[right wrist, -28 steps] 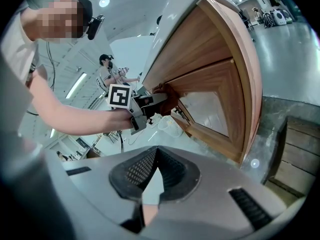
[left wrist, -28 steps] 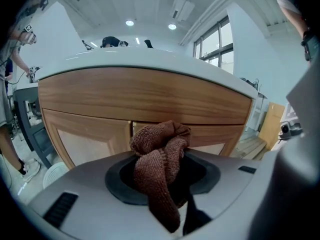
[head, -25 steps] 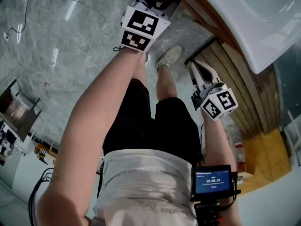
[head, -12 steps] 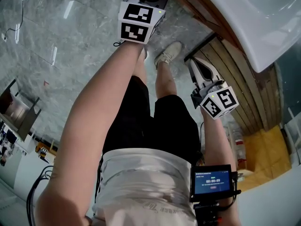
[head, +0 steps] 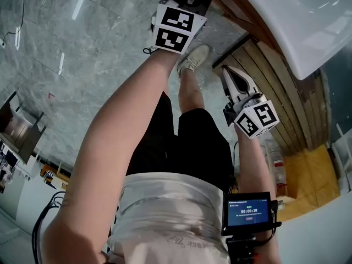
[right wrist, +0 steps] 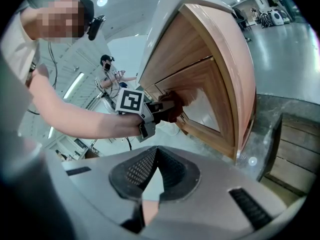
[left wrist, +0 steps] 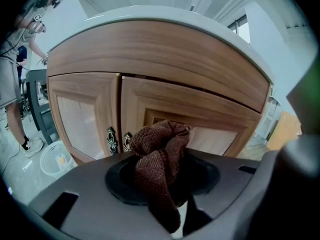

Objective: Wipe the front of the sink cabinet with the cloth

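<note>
Two grippers in view, only one working. The left gripper [left wrist: 159,184] has its jaws pinched on a bunched brown cloth [left wrist: 161,151], with the wad poking out past the tips toward the cabinet [left wrist: 150,49]. The right gripper [right wrist: 150,176] has its jaws closed tip to tip with nothing between them. It is held off to the right, apart from the cabinet, and idle.

Cloth position: up at the right door [left wrist: 215,134], just right of the two handles [left wrist: 119,140] at the centre seam. From the right gripper view it looks pressed on the wood or just off it; contact can't be confirmed.

Progress is a judgement only:
- Cloth is gripped and brought to the cabinet front, so pickup and approach are done.
- Wiping looks started or about to start at the right door, near the seam.
- No damp streaks or clean/dirty contrast show on the wood, so how much is already wiped can't be told.
- Likely left: the rest of the right door, the left door [left wrist: 80,114], the curved top panel [left wrist: 160,44] under the sink [head: 297,21], and the lower edge near the floor
</note>
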`<state>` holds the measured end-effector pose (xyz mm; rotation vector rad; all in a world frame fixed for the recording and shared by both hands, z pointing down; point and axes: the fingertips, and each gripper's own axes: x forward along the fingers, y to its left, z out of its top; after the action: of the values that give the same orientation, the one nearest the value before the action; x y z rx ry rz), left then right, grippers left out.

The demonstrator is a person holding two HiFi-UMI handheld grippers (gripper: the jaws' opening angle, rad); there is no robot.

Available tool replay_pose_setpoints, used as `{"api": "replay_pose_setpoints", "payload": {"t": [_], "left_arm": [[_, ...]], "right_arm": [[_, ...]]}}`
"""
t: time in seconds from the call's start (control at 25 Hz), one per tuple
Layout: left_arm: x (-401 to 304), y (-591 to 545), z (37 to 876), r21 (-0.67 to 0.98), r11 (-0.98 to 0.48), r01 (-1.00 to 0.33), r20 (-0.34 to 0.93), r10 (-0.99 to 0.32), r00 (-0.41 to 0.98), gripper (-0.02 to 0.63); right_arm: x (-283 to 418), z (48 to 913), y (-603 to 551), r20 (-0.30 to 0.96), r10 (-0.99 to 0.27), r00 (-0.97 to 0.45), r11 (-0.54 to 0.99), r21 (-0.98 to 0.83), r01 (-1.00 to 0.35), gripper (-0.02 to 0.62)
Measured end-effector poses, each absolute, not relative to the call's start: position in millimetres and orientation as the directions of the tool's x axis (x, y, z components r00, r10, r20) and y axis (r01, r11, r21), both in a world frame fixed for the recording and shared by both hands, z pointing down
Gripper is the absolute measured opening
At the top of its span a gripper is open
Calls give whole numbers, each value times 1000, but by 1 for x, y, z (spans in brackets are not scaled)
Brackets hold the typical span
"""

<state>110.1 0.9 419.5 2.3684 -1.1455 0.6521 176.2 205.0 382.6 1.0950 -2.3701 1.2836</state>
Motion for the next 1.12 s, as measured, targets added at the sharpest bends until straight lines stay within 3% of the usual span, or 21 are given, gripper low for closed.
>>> {"api": "replay_pose_setpoints", "payload": {"t": [0.48,1.12], "left_arm": [[177,61,429,259,-679,-687,570,-467,677,161],[230,111,441,241,-829,-504,588,-288,756,155]], "right_arm": [[177,385,212,519,-494,-698,338,-625,-704,12],[192,404,219,575,-464,-674,324,-598,-733,12]]}}
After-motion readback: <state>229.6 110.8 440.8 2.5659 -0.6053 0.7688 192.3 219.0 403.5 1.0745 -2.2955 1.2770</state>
